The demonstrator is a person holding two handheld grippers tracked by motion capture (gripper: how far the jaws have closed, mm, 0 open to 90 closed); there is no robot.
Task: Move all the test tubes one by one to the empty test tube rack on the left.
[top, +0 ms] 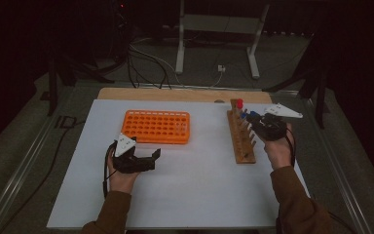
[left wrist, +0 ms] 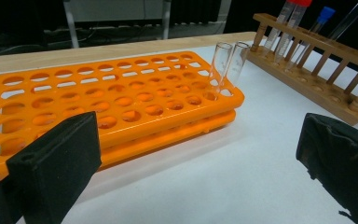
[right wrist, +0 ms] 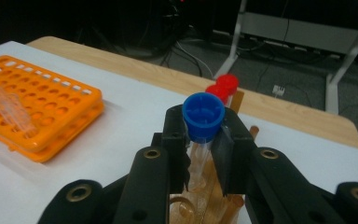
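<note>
Over the wooden rack [top: 240, 139] at the table's right side, the right gripper [right wrist: 204, 140] clamps the blue-capped tube [right wrist: 203, 116] just below its cap, while the left gripper [top: 143, 155] rests wide open and empty near the orange rack [top: 157, 126].

On the counter [top: 185, 195], the flat rack [top: 157, 126] lies left of the peg rack [top: 241, 141], well apart.
</note>
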